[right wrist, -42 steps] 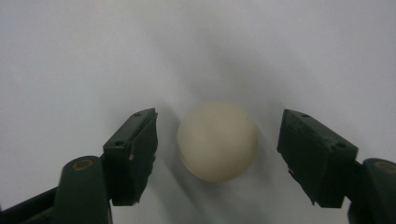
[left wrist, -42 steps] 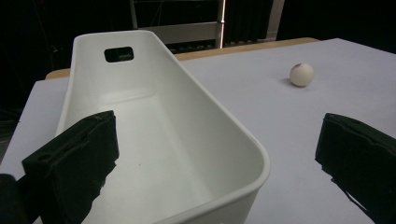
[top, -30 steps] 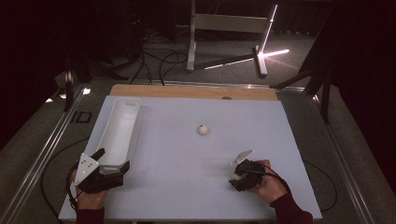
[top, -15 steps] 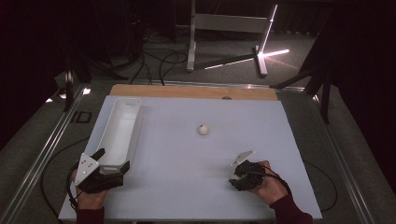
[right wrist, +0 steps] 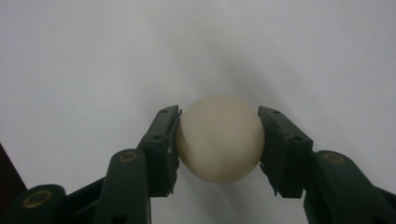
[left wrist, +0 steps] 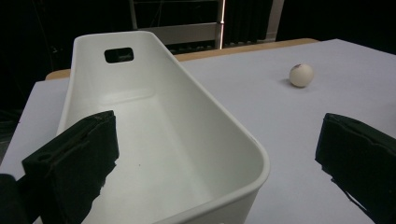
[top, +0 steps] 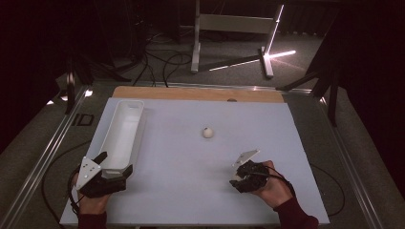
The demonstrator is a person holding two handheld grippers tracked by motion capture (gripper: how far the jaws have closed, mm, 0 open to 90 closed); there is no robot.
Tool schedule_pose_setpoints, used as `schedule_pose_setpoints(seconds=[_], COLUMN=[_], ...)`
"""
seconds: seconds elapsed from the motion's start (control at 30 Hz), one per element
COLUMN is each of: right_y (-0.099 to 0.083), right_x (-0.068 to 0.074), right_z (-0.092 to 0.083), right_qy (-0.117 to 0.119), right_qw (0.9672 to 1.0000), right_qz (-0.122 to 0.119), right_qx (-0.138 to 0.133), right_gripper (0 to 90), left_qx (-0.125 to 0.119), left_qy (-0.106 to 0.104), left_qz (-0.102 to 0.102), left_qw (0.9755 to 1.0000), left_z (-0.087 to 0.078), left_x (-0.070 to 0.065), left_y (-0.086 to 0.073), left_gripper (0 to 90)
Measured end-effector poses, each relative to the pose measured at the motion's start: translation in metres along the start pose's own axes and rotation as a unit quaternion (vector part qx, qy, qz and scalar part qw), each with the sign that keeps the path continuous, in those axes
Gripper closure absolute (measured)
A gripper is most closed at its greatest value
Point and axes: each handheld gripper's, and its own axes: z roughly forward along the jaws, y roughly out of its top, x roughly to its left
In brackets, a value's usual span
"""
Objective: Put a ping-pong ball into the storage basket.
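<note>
Step in hand: the right tongs (right wrist: 218, 140) have just closed on a cream ball (right wrist: 218, 139); the pads press it from both sides, so I'd call this the pick-up, with carrying yet to come.
Ball held: centre of the right gripper view, pinched above the white tabletop (right wrist: 93, 56); in the high view that hand sits at lower right (top: 248, 175), and the ball itself can't be made out there.
Second ball: another ball (top: 207, 132) lies free near the middle of the high view, well apart from both hands.
Left tongs: spread wide (left wrist: 219, 158) at lower left of the high view, around the near end of the white bin (left wrist: 154, 121), not pinching anything.
Bin: long, empty, upper left to lower left of the tabletop.
Next move, my guess: lift clear, swing left across the frame to over the bin, then let go; the grip must stay firm, since a round ball could squirt out.
</note>
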Motion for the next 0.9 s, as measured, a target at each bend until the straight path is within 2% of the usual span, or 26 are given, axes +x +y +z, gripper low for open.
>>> schedule_pose_setpoints(seconds=[0.9], right_y=[0.032], right_x=[-0.004], right_z=[-0.026], right_qy=[-0.011], right_qw=[0.9991], right_qz=[-0.008], right_qx=[-0.04], right_gripper=[50.3], left_qx=[0.002], left_qy=[0.0], left_qz=[0.004], left_qw=[1.0], left_z=[0.001], left_x=[-0.001], left_y=[0.0], left_gripper=[0.0])
